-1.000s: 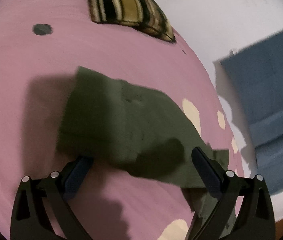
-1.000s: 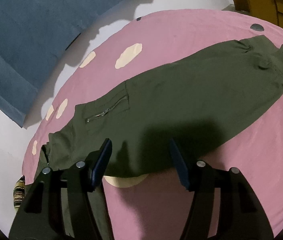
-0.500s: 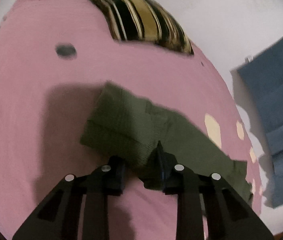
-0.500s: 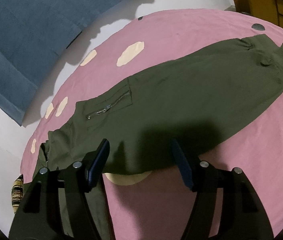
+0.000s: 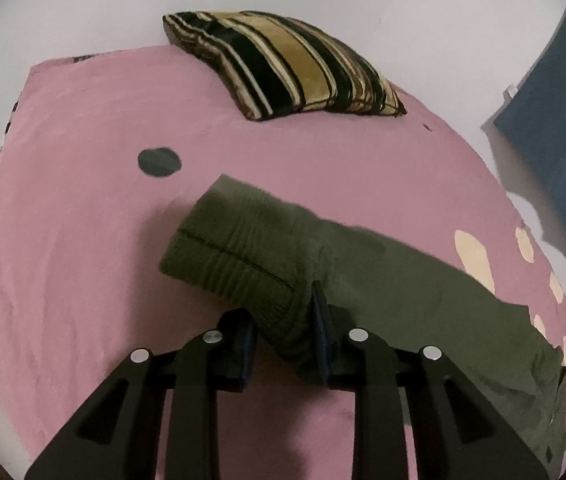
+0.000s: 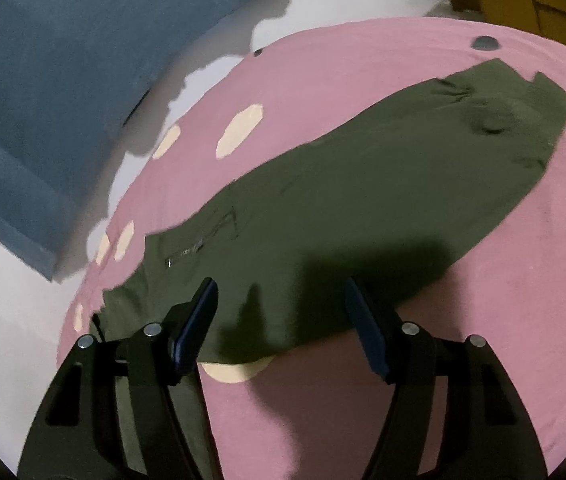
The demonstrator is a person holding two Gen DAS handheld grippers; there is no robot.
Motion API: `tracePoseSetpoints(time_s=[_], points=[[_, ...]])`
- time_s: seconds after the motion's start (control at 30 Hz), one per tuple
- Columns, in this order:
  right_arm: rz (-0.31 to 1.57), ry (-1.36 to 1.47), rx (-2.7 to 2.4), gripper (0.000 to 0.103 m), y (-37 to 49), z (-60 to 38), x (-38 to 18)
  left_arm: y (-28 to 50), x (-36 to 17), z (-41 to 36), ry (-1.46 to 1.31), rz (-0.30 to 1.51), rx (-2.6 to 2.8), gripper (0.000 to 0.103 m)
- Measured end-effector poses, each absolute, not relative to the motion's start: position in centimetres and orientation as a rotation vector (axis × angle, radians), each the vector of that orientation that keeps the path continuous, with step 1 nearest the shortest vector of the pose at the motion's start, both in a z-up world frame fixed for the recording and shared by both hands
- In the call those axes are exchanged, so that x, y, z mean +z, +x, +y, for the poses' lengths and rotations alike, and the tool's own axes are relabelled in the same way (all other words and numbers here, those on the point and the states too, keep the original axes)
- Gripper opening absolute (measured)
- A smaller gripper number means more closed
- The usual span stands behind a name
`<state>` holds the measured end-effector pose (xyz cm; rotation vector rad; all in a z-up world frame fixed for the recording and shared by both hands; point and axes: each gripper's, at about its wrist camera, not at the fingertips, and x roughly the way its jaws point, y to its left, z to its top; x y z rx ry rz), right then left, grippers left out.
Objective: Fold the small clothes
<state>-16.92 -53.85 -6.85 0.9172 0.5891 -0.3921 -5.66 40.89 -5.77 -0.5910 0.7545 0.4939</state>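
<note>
left gripper (image 5: 285, 334) pinching trousers (image 5: 363, 280) cuff, jaws easing apart | right gripper (image 6: 281, 320) spread, opening, above trousers | risk: cuff slips out, fold skews

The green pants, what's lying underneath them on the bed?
Under the green pants lies the pink sheet with cream patches; one patch pokes out partly from under the near edge. The rest of that patch is covered.
</note>
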Motion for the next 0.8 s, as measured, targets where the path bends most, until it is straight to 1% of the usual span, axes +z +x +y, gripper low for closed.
tracePoseSetpoints(time_s=[0.1, 0.17, 0.33, 0.4, 0.47, 0.57, 0.7, 0.8], points=[[0.562, 0.973, -0.406, 0.07, -18.3, -55.5, -6.8, -6.4, -5.5, 41.2, -0.611, 0.752, 0.488, 0.034], [0.533, 0.997, -0.425, 0.071, -19.5, -56.6, -6.5, -6.9, -5.2, 41.2, -0.609, 0.751, 0.505, 0.042], [0.44, 1.067, -0.473, 0.074, -23.0, -60.0, -5.7, -7.4, -4.0, 40.5, -0.586, 0.752, 0.555, 0.043], [0.408, 1.092, -0.503, 0.074, -24.6, -61.6, -5.7, -7.3, -3.9, 40.3, -0.548, 0.764, 0.584, 0.049], [0.381, 1.121, -0.542, 0.074, -26.2, -63.2, -6.0, -7.5, -4.0, 40.6, -0.533, 0.765, 0.616, 0.063], [0.342, 1.182, -0.595, 0.074, -28.5, -65.3, -7.1, -8.0, -4.7, 41.7, -0.567, 0.769, 0.616, 0.069], [0.304, 1.261, -0.642, 0.074, -30.9, -67.4, -8.8, -8.8, -4.9, 42.7, -0.533, 0.742, 0.683, 0.07], [0.282, 1.275, -0.627, 0.074, -31.1, -68.0, -9.3, -9.8, -5.1, 44.0, -0.542, 0.729, 0.717, 0.07]])
